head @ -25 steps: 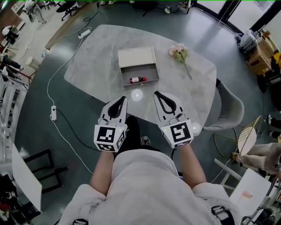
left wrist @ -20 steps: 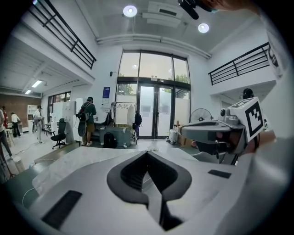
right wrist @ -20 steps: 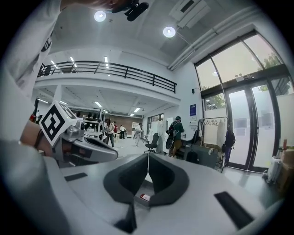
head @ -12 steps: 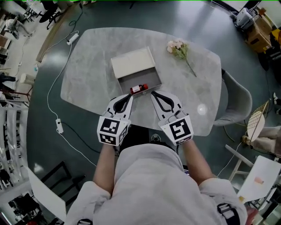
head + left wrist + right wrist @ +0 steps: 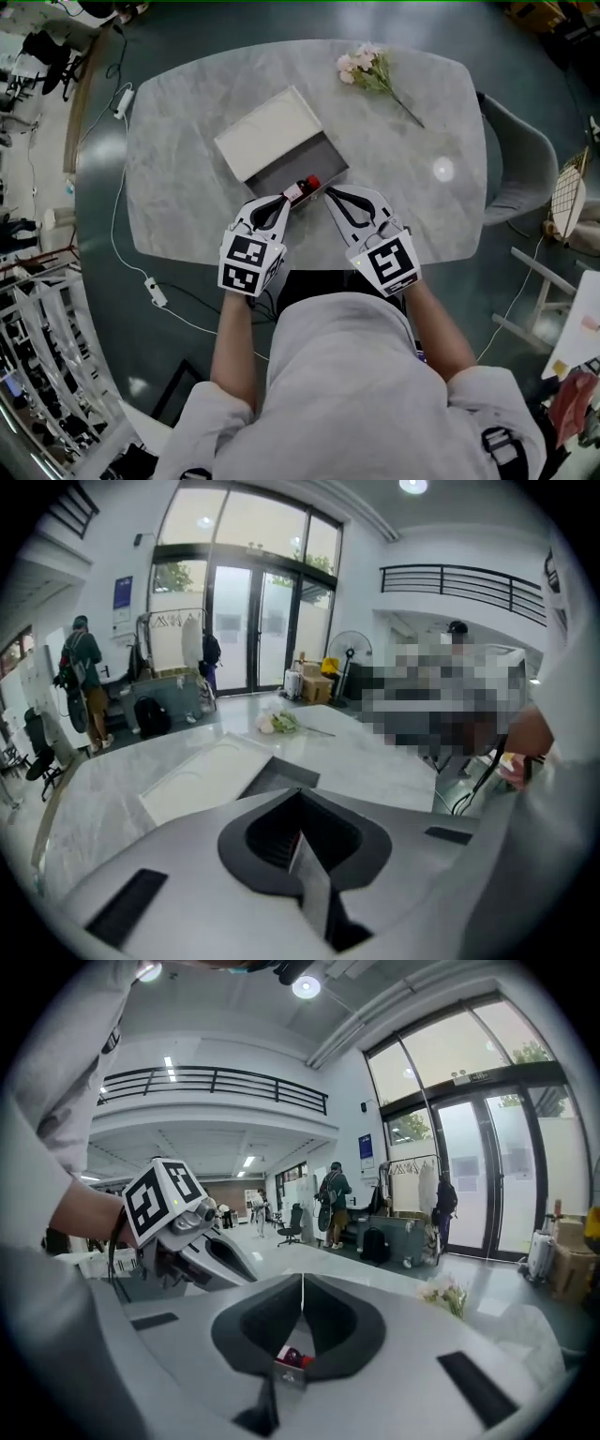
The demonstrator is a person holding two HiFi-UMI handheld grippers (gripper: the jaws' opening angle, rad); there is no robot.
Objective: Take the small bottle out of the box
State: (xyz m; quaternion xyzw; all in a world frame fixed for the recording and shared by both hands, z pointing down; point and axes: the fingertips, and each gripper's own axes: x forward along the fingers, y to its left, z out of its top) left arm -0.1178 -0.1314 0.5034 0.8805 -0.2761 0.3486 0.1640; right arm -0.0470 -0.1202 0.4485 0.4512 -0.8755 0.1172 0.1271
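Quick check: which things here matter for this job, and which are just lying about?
For the job: small bottle, open box, left gripper, right gripper, both with jaws shut.
Lying about: flowers, chair, power strip on the floor.

small red-capped bottle (image 5: 302,188) in open box (image 5: 284,168)

Room from where I stand: rounded pale grey marble-look table (image 5: 187,187) on a glossy dark teal floor (image 5: 511,56). Grey shell chair (image 5: 511,173) at the table's right edge. White power strip with cable (image 5: 123,97) on the floor, left. Tall black-framed glass doors (image 5: 251,630), daylight behind. Black-railed mezzanine balcony (image 5: 216,1082), white walls, round ceiling lamp (image 5: 307,985) lit.
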